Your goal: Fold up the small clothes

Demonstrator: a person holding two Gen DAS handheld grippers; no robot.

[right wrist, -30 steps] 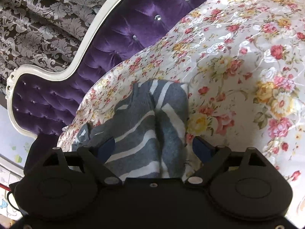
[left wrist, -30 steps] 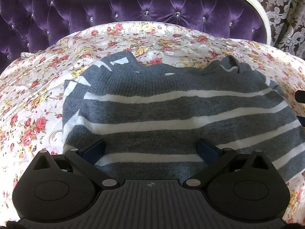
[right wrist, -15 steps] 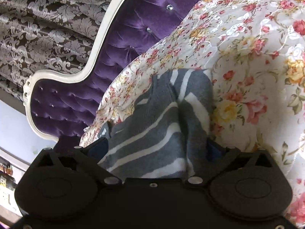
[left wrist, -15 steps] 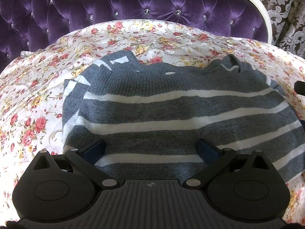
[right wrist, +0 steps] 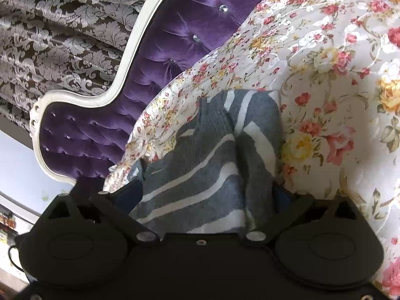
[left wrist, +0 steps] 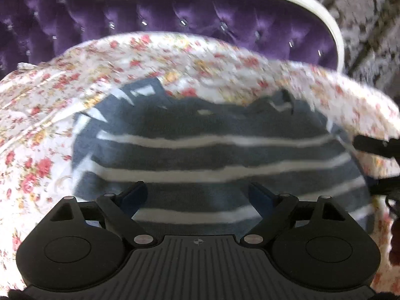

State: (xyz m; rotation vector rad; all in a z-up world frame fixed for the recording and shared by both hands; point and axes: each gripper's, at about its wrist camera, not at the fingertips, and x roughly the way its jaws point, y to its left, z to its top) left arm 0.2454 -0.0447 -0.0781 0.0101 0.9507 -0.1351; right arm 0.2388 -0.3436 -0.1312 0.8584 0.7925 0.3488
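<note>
A grey sweater with white stripes [left wrist: 212, 155] lies spread on a floral bedspread [left wrist: 37, 130]. My left gripper [left wrist: 197, 190] hovers low over the sweater's near hem. Its jaws are closing, with flat knit between them, and the pads are not pressing on it. In the right wrist view the sweater [right wrist: 200, 175] shows its side edge, folded over in a ridge. My right gripper [right wrist: 207, 190] straddles that edge. Its jaws are closing a little, and the cloth fills the gap between the blue pads. The left view is motion-blurred.
A purple tufted headboard [left wrist: 175, 22] with a white frame [right wrist: 120, 75] stands behind the bed. Patterned damask curtains [right wrist: 62, 25] hang beyond it. Black parts of the right gripper [left wrist: 375, 147] show at the sweater's right edge. Floral bedspread [right wrist: 337, 100] stretches to the right.
The left jaws have drawn closer together over the sweater, and that view has blurred. The right gripper has moved in on the sweater's edge, which now fills the space between its jaws.
</note>
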